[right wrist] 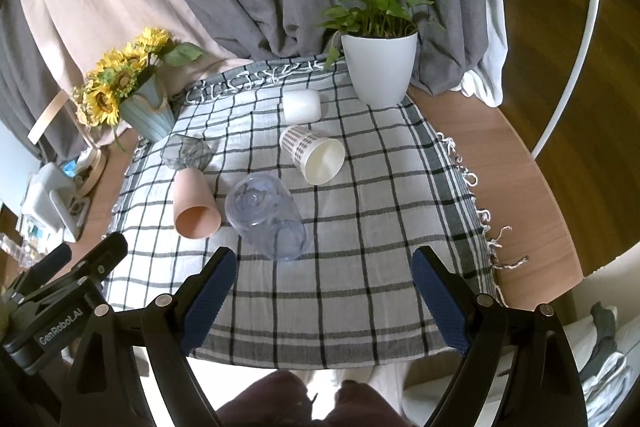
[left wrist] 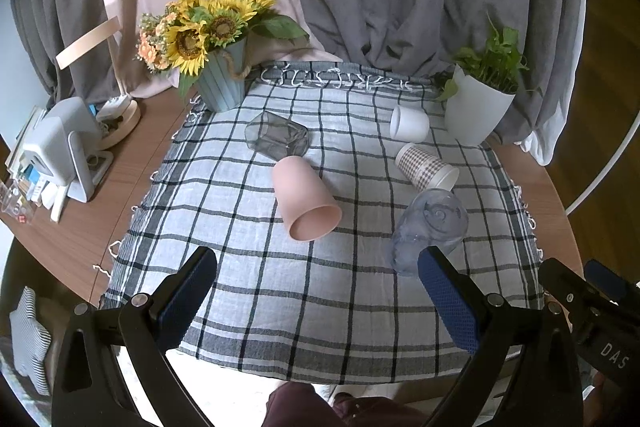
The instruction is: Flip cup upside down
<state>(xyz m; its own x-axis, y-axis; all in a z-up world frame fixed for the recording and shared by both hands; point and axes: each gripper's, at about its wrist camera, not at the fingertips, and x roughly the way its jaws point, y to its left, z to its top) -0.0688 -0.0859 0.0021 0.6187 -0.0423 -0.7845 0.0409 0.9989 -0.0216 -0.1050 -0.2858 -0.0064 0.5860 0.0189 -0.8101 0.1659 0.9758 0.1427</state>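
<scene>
Several cups lie on their sides on a checked cloth (left wrist: 280,287). A pink cup (left wrist: 304,199) lies mid-cloth with its mouth toward me; it also shows in the right wrist view (right wrist: 194,205). A clear bluish plastic cup (left wrist: 430,231) (right wrist: 266,217) lies right of it. A checked paper cup (left wrist: 426,167) (right wrist: 314,155), a white cup (left wrist: 410,123) (right wrist: 302,106) and a grey glass tumbler (left wrist: 278,135) (right wrist: 186,151) lie farther back. My left gripper (left wrist: 320,291) is open and empty, above the cloth's near part. My right gripper (right wrist: 324,287) is open and empty, just right of it.
A blue pot of sunflowers (left wrist: 220,83) stands at the back left and a white pot with a green plant (left wrist: 478,107) at the back right. Grey and pink curtains hang behind. Small devices and a lamp base (left wrist: 64,151) crowd the wooden table's left side.
</scene>
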